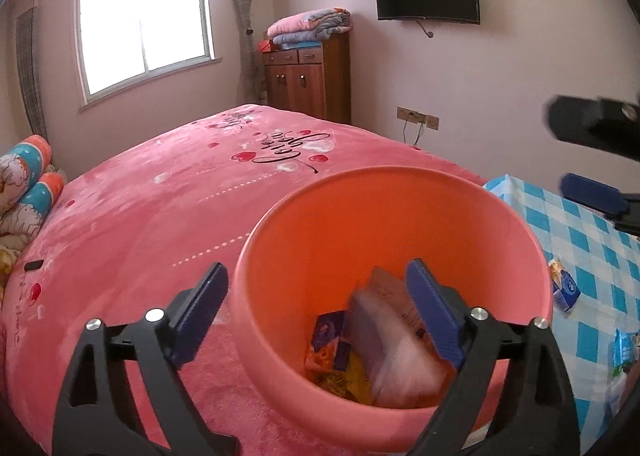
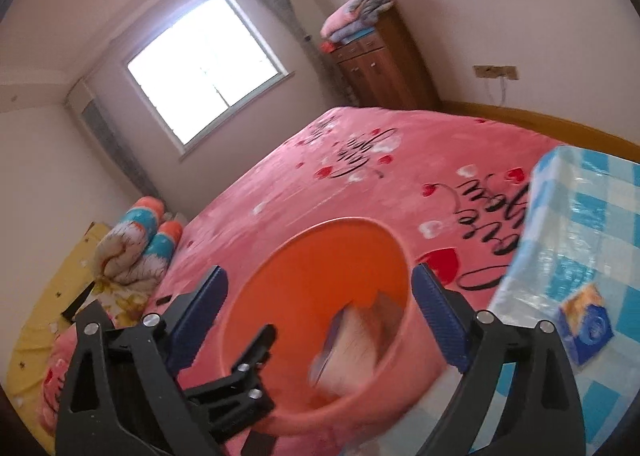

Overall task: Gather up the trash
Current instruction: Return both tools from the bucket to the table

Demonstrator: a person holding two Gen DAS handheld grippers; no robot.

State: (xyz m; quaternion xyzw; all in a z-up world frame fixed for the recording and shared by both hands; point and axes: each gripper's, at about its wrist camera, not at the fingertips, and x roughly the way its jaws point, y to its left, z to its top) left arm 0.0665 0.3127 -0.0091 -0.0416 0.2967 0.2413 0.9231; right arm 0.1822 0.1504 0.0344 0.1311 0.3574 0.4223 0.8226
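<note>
A: How do the tongs stand?

B: The left gripper [image 1: 316, 312] is spread wide over the orange bin [image 1: 400, 215]. Nothing is between its jaws. One finger is outside the bin's rim, the other above its inside. The right gripper [image 2: 320, 316] is spread wide too and pinches nothing.

A: And the trash?

B: A blurred pale packet [image 1: 396, 340] is inside the bin, on top of a purple box [image 1: 332, 336] and yellow wrappers [image 1: 340, 380]. Two small blue cartons [image 1: 564, 290] lie right of the bin, on the blue checked cloth [image 1: 592, 240].

A: What is behind the bin?

B: The pink bed blanket [image 1: 140, 215]. Beyond it are the window [image 1: 144, 19] and a wooden cabinet [image 1: 308, 75].
</note>
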